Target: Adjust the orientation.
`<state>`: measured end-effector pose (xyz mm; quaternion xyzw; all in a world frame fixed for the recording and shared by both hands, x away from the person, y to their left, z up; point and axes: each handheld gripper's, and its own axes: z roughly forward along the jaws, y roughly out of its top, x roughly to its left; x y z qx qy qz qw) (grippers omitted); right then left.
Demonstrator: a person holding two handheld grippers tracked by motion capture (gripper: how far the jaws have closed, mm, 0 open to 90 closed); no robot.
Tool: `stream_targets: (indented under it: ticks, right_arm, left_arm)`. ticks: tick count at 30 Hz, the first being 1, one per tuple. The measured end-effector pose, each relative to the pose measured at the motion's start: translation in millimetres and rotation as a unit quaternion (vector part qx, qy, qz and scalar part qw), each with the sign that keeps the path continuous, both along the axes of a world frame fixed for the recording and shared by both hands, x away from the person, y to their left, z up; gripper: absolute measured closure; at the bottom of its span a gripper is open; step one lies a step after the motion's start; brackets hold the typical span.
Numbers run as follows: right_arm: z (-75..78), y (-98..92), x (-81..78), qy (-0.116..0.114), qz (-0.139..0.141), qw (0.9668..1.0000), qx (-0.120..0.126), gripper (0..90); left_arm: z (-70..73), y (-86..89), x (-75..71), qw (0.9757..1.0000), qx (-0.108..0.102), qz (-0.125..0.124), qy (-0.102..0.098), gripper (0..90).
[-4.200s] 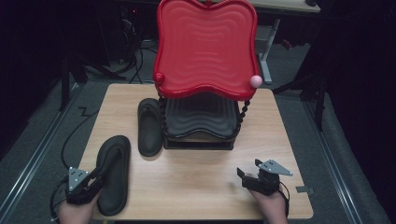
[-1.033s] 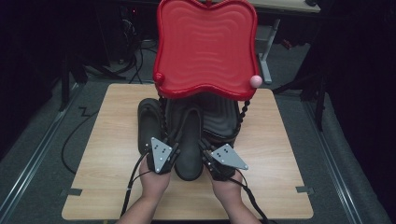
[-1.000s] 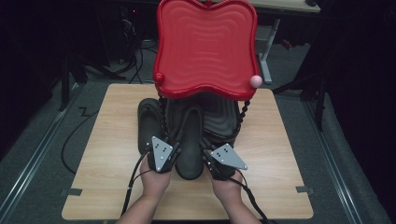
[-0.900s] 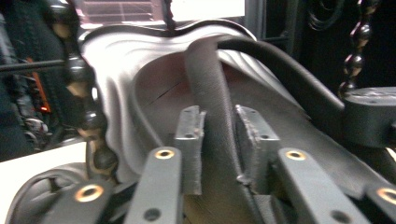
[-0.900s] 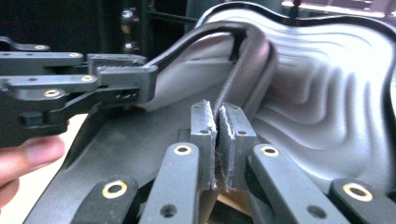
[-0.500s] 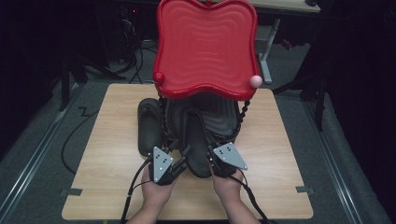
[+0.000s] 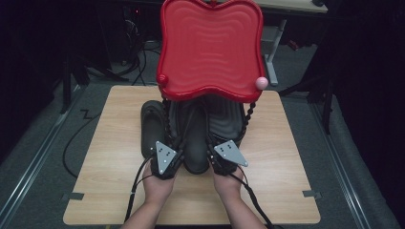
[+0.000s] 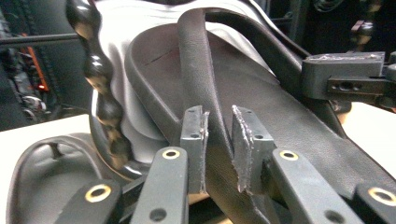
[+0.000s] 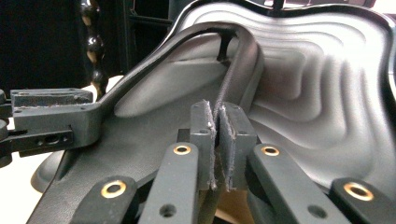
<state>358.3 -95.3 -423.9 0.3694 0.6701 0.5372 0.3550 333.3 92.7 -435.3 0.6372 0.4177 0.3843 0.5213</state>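
A black slipper (image 7: pixel 196 143) lies tilted with its toe on the black lower tray (image 7: pixel 227 119) of a two-tier rack, heel toward me. My left gripper (image 7: pixel 175 153) holds its left edge; its jaws have just been closing, and in the left gripper view its pads (image 8: pixel 218 135) clamp the slipper's strap (image 8: pixel 201 70). On the slipper's right edge my right gripper (image 7: pixel 211 153) is shut, pads (image 9: pixel 217 121) pinched on the thin rim. A second black slipper (image 7: pixel 152 126) lies flat on the table just left of the rack.
The red top tray (image 7: pixel 210 47) overhangs the lower tray on black beaded posts (image 8: pixel 100 93). The wooden table (image 7: pixel 119 191) has bare room at front, left and right. Cables trail from both grippers toward the near edge. Dark floor and table legs lie beyond.
The slipper that lay at the table's front left has been brought to the rack with both grippers on it. Over the last half second the hands and slipper shifted slightly toward the rack.
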Motion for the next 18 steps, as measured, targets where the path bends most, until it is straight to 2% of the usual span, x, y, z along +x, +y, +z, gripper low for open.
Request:
stream_targets:
  ticks: [3, 5, 7, 9, 12, 15, 18]
  right_arm:
    - [5.0, 4.3, 11.7, 0.009, 0.004, 0.9999, -0.003, 80.6]
    - [7.4, 3.5, 13.8, 0.02, 0.014, 0.9997, 0.002, 68.6]
    - [8.7, 0.1, 7.8, 0.022, 0.018, 0.9996, 0.002, 60.2]
    - [7.9, -6.3, -5.2, 0.019, 0.03, 0.9994, -0.002, 54.9]
    - [-0.4, -20.5, -34.4, 0.02, 0.053, 0.9984, -0.008, 57.0]
    - [-14.2, -28.3, -61.5, 0.029, 0.067, 0.997, -0.023, 66.1]
    - [-28.3, -27.3, -78.4, 0.049, 0.081, 0.995, -0.032, 78.6]
  left_arm:
    - [0.5, 0.1, 3.6, 0.9999, -0.005, 0.013, -0.001, 75.1]
    - [0.6, -0.1, 4.6, 0.9998, -0.009, 0.017, -0.001, 75.2]
    - [0.5, -0.9, 5.0, 0.9997, -0.011, 0.021, -0.003, 75.7]
    - [0.1, -1.8, 4.8, 0.9997, -0.01, 0.024, -0.005, 75.9]
    - [-0.4, -2.0, 4.3, 0.9996, -0.01, 0.025, -0.006, 75.9]
    - [-0.9, -2.2, 3.9, 0.9996, -0.011, 0.026, -0.008, 76.1]
    - [-0.9, -1.8, 4.4, 0.9995, -0.012, 0.027, -0.008, 76.5]
